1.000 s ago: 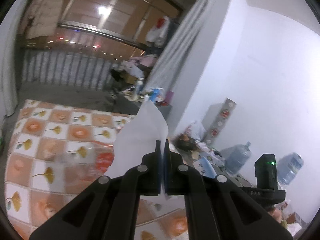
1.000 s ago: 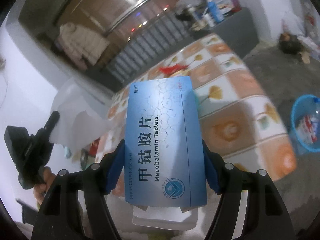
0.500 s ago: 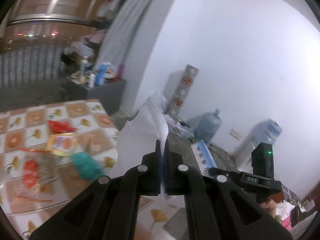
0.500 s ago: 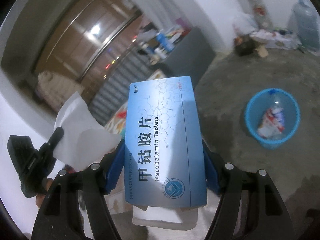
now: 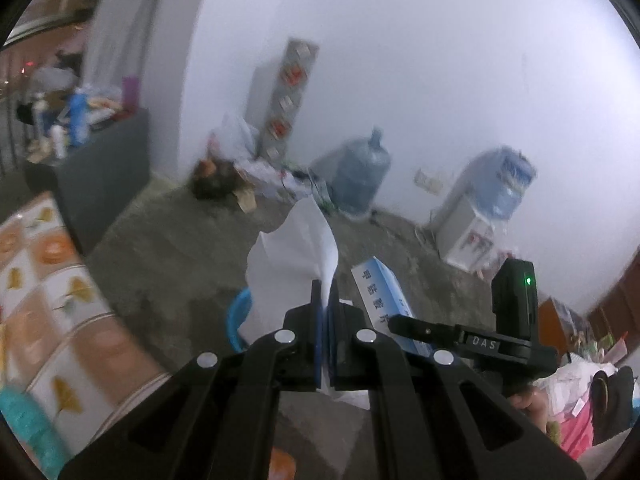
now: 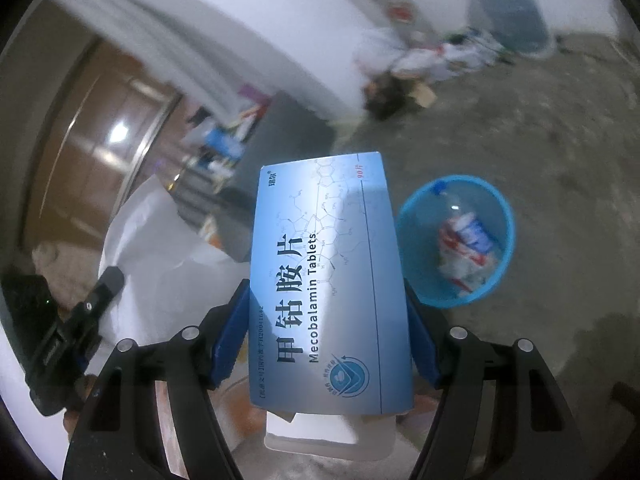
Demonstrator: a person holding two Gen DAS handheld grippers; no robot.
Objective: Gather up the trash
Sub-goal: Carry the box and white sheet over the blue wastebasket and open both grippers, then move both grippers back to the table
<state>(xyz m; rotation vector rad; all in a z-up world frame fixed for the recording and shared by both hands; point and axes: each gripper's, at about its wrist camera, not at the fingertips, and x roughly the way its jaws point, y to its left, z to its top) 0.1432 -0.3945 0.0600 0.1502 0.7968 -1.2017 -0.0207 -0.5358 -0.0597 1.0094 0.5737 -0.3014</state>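
Grey concrete floor (image 6: 560, 140) fills the right of the right-wrist view, w/ blue basket (image 6: 505, 216) at centre-right already holding a crushed bottle (image 6: 466, 240). Right gripper (image 6: 328, 332) is clamped on the tablet box (image 6: 324, 280), upright at frame centre & just left of the basket; left gripper (image 5: 325, 344) is pinched narrow on a white tissue (image 5: 296, 256), w/ the basket rim peeking out lower left of it. Advice: bring each item fully over the basket mouth before letting go, box first, since the light tissue will likely drift, so drop it low & near the rim.
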